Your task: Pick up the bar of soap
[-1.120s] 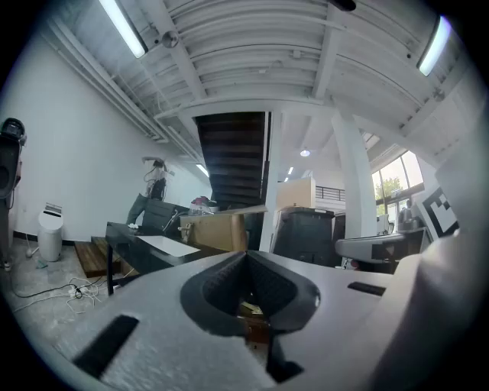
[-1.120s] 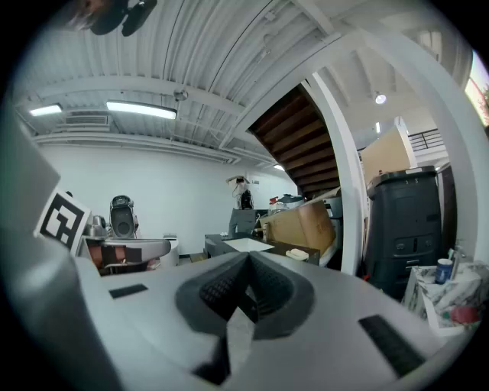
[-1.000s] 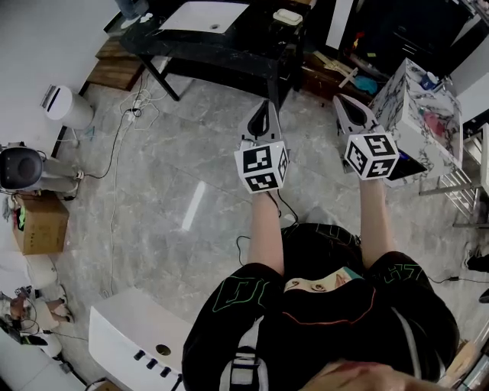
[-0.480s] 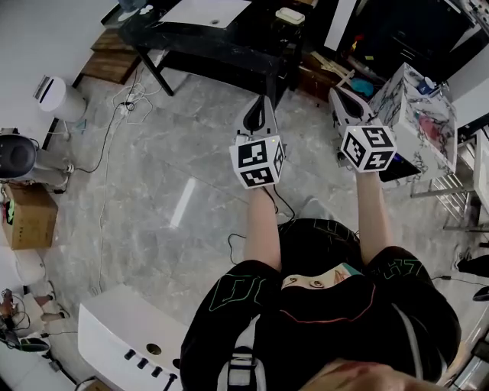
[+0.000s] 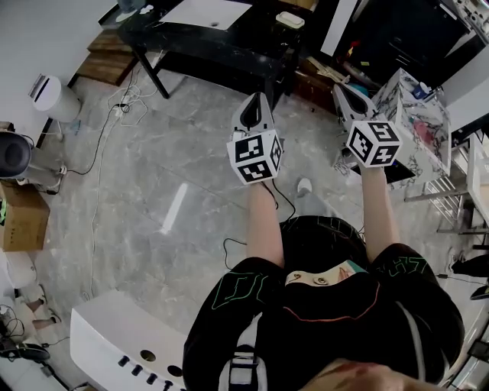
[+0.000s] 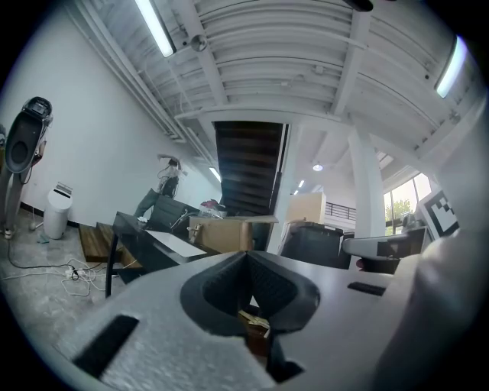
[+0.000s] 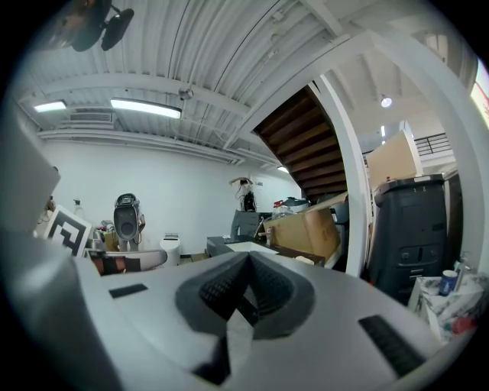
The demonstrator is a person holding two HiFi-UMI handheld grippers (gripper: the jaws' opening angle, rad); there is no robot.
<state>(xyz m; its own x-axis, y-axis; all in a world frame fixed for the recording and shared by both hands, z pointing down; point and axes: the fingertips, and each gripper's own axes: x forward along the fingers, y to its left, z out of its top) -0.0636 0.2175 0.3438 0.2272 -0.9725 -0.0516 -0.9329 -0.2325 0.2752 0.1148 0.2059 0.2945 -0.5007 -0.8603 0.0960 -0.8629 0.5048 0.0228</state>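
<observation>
Out over the floor [image 5: 153, 176], left gripper [image 5: 256, 103] and right gripper [image 5: 345, 93] side by side, each with jaws pressed together on nothing. Farther ahead, well apart from both, on the black tabletop [image 5: 252, 42]: a pale oblong block, probably the bar of soap [image 5: 289, 19], long axis lying across the line of reach. Roughly between the two jaw lines, about as far from either, so neither gripper clearly nearer.
</observation>
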